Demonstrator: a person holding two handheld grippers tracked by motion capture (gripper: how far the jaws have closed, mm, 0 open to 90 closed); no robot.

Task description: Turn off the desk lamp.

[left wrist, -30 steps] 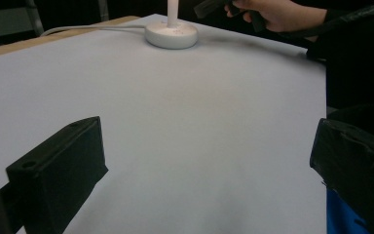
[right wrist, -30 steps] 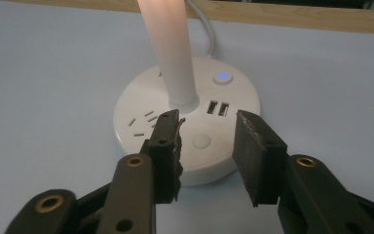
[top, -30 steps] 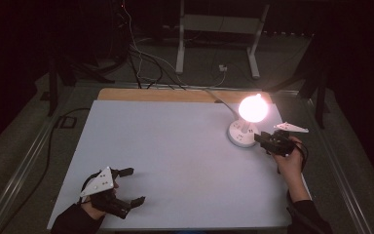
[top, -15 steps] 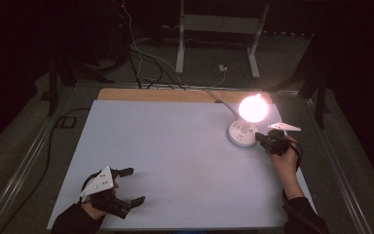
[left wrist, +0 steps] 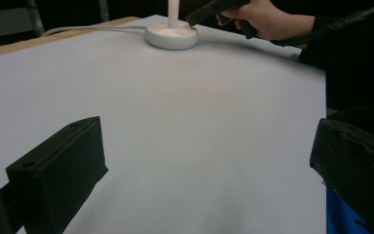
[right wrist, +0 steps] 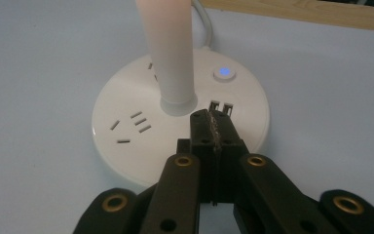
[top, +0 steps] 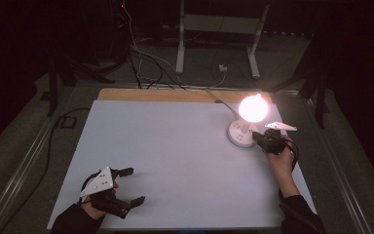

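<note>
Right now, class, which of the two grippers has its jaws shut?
The right gripper, beside the lit lamp's base; the left gripper has its jaws spread wide apart.

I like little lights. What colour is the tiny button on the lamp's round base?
Blue, glowing on the white base; the button shows best in the right gripper view.

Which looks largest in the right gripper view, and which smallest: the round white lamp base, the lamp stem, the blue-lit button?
1. round white lamp base, by far the widest.
2. lamp stem, a tall column cut off by the top edge, so only its visible part counts.
3. blue-lit button, a small dot on the base.
The order looks clear.
</note>
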